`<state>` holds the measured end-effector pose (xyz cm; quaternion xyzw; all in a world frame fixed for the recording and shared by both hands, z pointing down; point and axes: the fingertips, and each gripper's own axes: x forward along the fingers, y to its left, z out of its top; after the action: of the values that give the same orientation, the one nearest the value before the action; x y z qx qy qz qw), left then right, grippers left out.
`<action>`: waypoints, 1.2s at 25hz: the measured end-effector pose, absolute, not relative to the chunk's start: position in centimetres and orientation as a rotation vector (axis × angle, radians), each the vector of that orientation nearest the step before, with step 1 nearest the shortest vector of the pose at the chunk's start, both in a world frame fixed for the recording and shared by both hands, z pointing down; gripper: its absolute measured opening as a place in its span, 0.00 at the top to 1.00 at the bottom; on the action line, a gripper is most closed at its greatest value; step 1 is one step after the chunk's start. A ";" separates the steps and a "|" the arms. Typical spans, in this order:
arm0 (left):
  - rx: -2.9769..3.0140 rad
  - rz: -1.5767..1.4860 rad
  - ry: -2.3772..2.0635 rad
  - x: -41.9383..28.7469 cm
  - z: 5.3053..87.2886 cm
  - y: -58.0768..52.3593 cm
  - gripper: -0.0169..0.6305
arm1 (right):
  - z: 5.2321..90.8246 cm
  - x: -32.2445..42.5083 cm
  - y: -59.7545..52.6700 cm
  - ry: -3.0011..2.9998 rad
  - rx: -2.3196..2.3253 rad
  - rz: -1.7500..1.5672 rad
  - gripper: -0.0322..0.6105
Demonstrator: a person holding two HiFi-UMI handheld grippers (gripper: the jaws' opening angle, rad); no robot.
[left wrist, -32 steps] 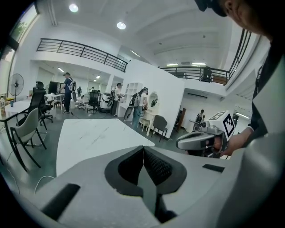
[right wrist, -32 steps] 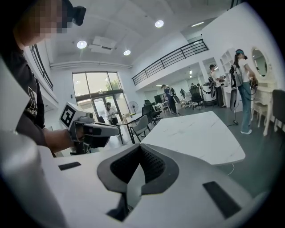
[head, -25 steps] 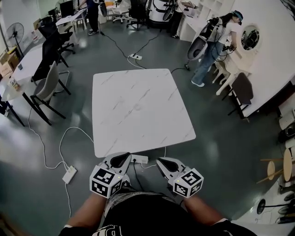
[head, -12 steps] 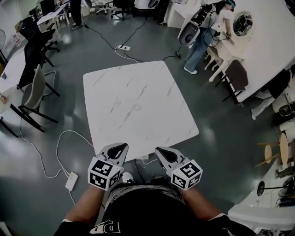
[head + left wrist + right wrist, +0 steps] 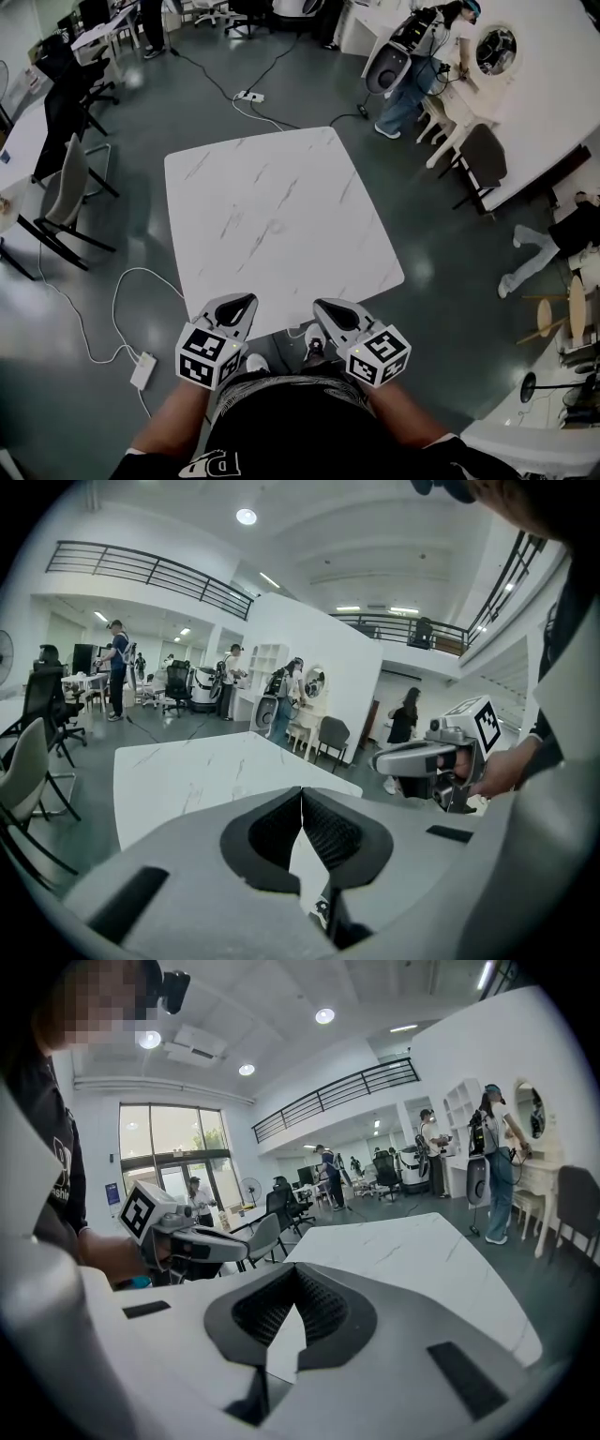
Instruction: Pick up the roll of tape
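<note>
No roll of tape shows in any view. A white marble table stands ahead with a bare top. My left gripper hovers at the table's near edge, jaws shut with nothing between them; in the left gripper view its pads meet in a thin line. My right gripper is beside it at the same edge, also shut and empty, with its tips touching. Each gripper view shows the other gripper level with it: the right gripper and the left gripper.
A white power strip and cables lie on the grey floor at the left. Chairs stand left of the table, a dark chair at the right. A person stands by a white counter far right.
The table's near edge has come closer to both grippers as the person stepped forward. Both grippers stay shut and side by side.
</note>
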<state>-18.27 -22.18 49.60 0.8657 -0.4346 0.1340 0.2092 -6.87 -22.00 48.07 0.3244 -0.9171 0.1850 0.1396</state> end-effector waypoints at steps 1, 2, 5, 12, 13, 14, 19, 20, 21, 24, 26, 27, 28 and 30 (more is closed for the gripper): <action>2.401 0.369 -1.224 -18.3 49.6 -22.5 0.95 | 48.1 -6.7 -22.4 -2.652 0.928 0.533 0.94; 2.393 0.365 -1.238 -18.2 49.6 -22.8 0.95 | 48.3 -6.6 -22.9 -2.652 0.917 0.534 0.94; 2.372 0.360 -1.277 -17.8 49.7 -23.3 0.95 | 48.6 -5.8 -23.8 -2.651 0.882 0.538 0.94; 2.338 0.433 -1.371 -16.8 50.8 -26.1 0.95 | 49.0 -4.2 -26.8 -2.662 0.815 0.527 0.94; 2.331 0.442 -1.376 -16.5 51.0 -26.4 0.95 | 49.2 -3.9 -27.1 -2.662 0.811 0.535 0.94; 2.325 0.450 -1.384 -16.2 51.2 -26.8 0.95 | 49.3 -3.5 -27.3 -2.663 0.806 0.540 0.94; 2.283 0.518 -1.402 -15.2 52.3 -28.8 0.94 | 49.8 -1.8 -28.6 -2.670 0.794 0.570 0.94; 2.272 0.536 -1.395 -14.9 52.9 -29.4 0.94 | 50.0 -1.4 -28.8 -2.669 0.795 0.578 0.94; 2.261 0.555 -1.389 -14.6 53.5 -29.9 0.94 | 50.2 -1.0 -29.1 -2.667 0.797 0.587 0.94; 2.239 0.612 -1.391 -13.9 55.5 -32.0 0.94 | 50.7 0.4 -29.7 -2.660 0.810 0.616 0.94; 2.241 0.660 -1.409 -13.6 56.9 -33.8 0.94 | 51.0 1.4 -30.1 -2.659 0.830 0.631 0.94; 2.243 0.686 -1.418 -13.5 57.5 -34.6 0.93 | 51.2 1.9 -30.2 -2.657 0.838 0.639 0.94; 2.243 0.714 -1.425 -13.3 58.2 -35.4 0.90 | 51.3 2.4 -30.3 -2.653 0.844 0.647 0.94; 2.235 0.768 -1.427 -13.0 59.6 -36.8 0.81 | 51.8 3.2 -30.5 -2.645 0.854 0.664 0.94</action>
<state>-12.97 -36.84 59.63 0.7949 -0.5076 0.2733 0.1892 3.25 -30.45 51.79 0.2959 -0.9163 0.2299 0.1414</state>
